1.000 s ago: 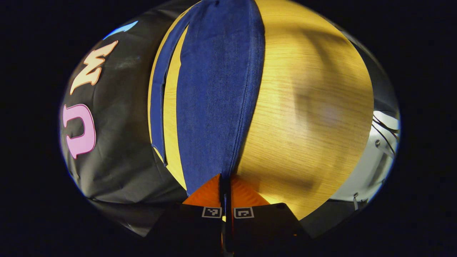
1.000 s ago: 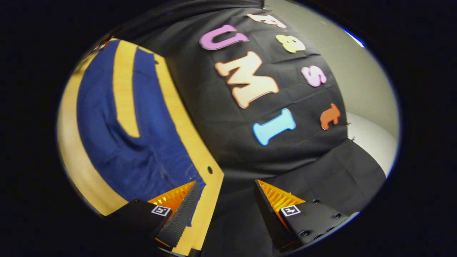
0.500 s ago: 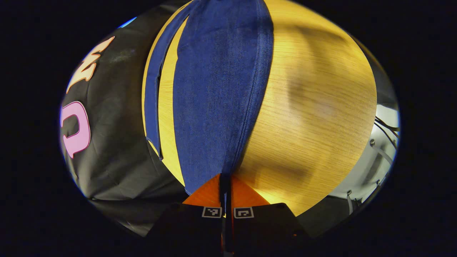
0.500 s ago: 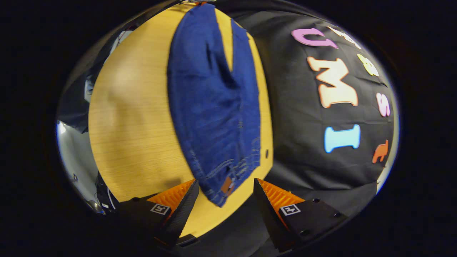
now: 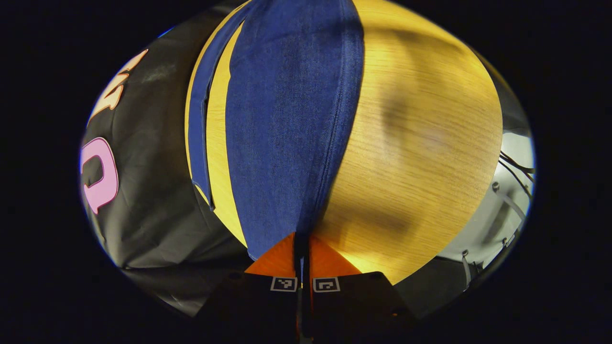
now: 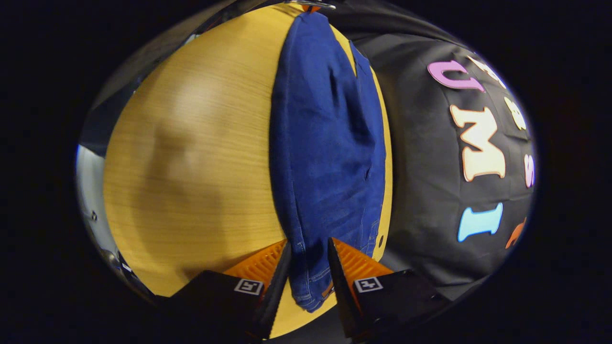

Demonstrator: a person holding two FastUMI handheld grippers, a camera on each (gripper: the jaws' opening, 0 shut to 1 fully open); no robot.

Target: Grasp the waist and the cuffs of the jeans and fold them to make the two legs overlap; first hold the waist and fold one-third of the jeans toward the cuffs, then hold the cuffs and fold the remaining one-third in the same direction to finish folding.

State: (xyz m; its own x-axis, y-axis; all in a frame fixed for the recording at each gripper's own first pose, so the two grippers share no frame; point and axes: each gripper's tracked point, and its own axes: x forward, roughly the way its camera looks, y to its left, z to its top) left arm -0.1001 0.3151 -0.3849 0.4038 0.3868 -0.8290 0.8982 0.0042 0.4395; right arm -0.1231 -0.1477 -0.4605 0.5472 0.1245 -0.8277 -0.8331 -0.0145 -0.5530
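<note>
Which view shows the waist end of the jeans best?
The right gripper view: the jeans show waist stitching between the right gripper fingers. The left gripper view shows the legs, with the left gripper shut on a cuff.

Lighting: warm and fairly bright overhead, leaving a pale glare patch on the yellow wood-grain tabletop (image 6: 191, 157) in the right gripper view and soft grey shadow bands across the same tabletop (image 5: 420, 143) in the left gripper view. Picture quality: strong fisheye bulge, straight edges curving toward the rim, brightness falling off there. Focus: dark blue denim jeans (image 6: 330, 157) moderately sharp; wood grain slightly smeared.
</note>
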